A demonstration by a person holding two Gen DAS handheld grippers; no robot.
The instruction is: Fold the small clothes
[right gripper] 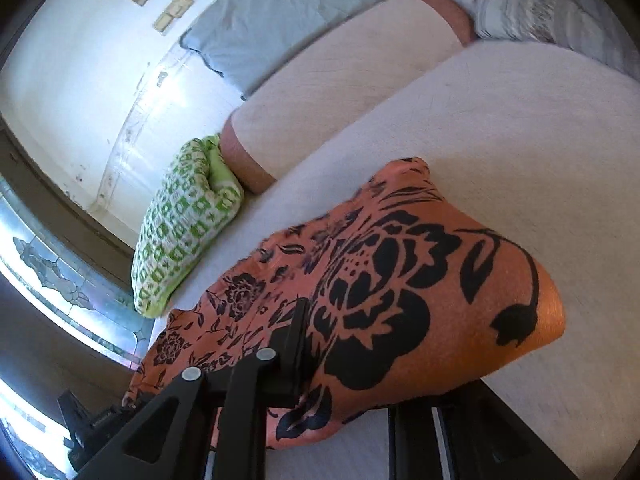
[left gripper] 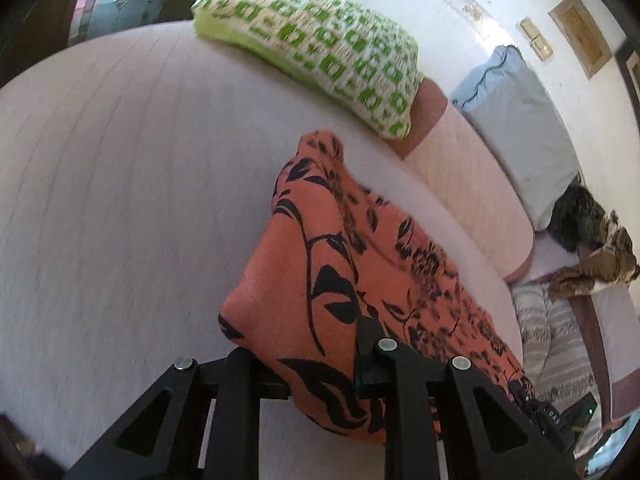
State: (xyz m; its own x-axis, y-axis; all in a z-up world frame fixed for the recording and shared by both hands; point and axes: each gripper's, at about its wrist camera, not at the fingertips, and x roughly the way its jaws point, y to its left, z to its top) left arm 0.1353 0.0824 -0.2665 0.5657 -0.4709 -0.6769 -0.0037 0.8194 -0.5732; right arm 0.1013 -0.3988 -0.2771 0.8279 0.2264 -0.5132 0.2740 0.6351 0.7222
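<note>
On the pale bedsheet (left gripper: pixel 100 200), which I took as my landmark, the orange cloth (left gripper: pixel 320 280) with its black flower print was bunched up and partly lifted off the surface. My left gripper (left gripper: pixel 320 364) had its jaws clamped on the near edge of that cloth; in the left wrist view the fabric hung down between the black fingers (left gripper: pixel 372 344) and rose away from them in a ridge toward the far side of the sheet. My right gripper (right gripper: pixel 316 340) was likewise closed on the same cloth (right gripper: pixel 400 280), with one finger (right gripper: pixel 294 348) pressed against the printed fabric and the rest of the cloth draped to the right over the sheet (right gripper: pixel 540 160). I could not see the second right finger clearly, since the fabric covered it.

Beyond the cloth, at the far edge of the sheet, lay a green and white checked knit piece (left gripper: pixel 320 48), folded, resting against a pinkish bolster (left gripper: pixel 472 160). Behind the bolster, farther from the sheet, a light blue pillow (left gripper: pixel 516 120) leaned on the white wall (left gripper: pixel 460 8). Off the sheet's right end, a striped grey blanket (left gripper: pixel 556 344) and a brown patterned heap (left gripper: pixel 600 256) were visible, both blurred.
</note>
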